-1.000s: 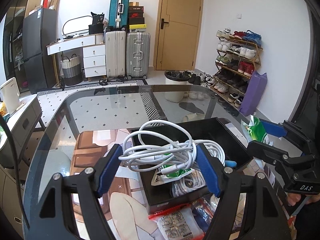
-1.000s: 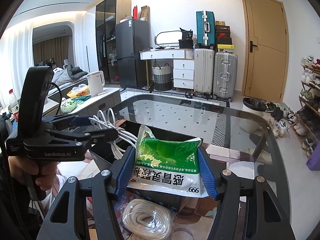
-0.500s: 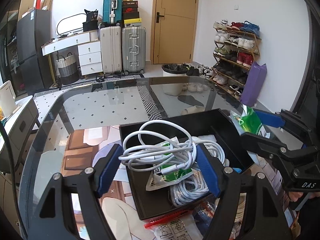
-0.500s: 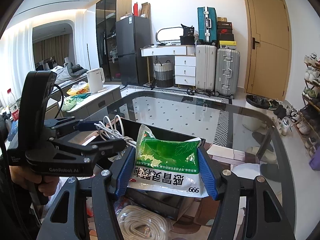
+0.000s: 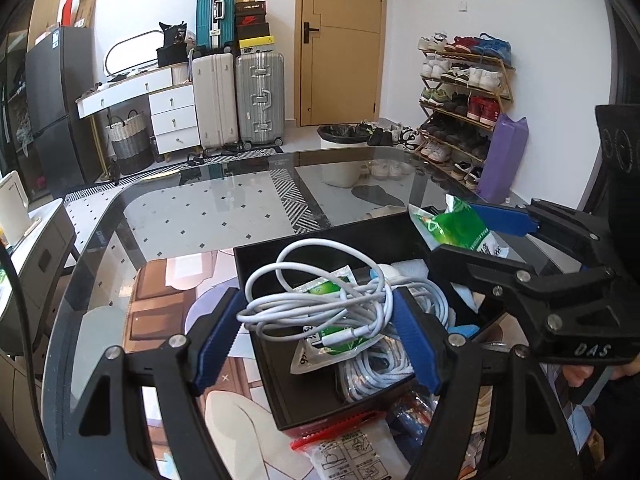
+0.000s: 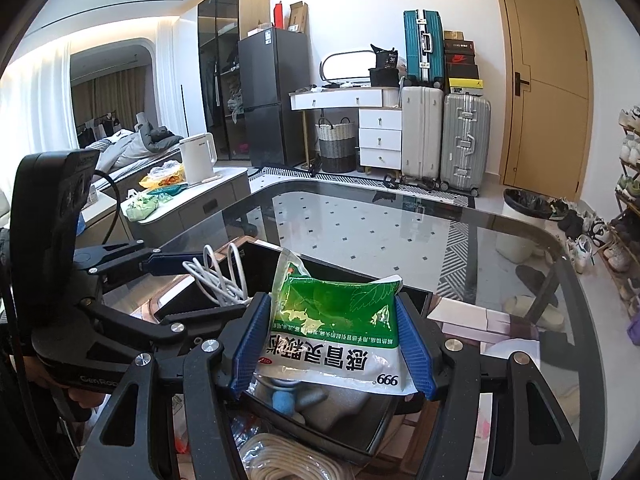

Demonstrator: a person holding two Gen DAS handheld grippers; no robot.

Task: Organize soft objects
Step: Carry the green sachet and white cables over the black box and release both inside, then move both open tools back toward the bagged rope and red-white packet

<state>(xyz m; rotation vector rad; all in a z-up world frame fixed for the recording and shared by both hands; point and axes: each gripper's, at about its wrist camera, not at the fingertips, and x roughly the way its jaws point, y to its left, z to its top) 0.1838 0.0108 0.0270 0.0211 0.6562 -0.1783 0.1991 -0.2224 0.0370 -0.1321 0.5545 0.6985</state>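
Observation:
My left gripper (image 5: 320, 330) is shut on a tangled white cable bundle (image 5: 316, 300), held over the near left part of a black open box (image 5: 260, 264) on the glass table. Inside the box lie a green-and-white sachet (image 5: 332, 344), another coiled white cable (image 5: 372, 368) and a blue item. My right gripper (image 6: 334, 344) is shut on a green-and-white medicine pouch (image 6: 332, 328), holding it above the box's right side (image 6: 416, 300). In the left wrist view the right gripper (image 5: 472, 232) and the pouch (image 5: 456, 226) show at the box's far right corner.
Packets with a red strip (image 5: 344, 444) lie in front of the box. A coil of pale cord (image 6: 288, 460) lies near the box in the right wrist view. A printed mat (image 5: 160, 300) covers the glass table (image 5: 200, 208) on the left. Suitcases, a shoe rack and a door stand behind.
The right gripper with the pouch has shifted left over the box's edge. The left gripper holds the cable over the box; its view has rolled slightly, with the box now sitting more under it.

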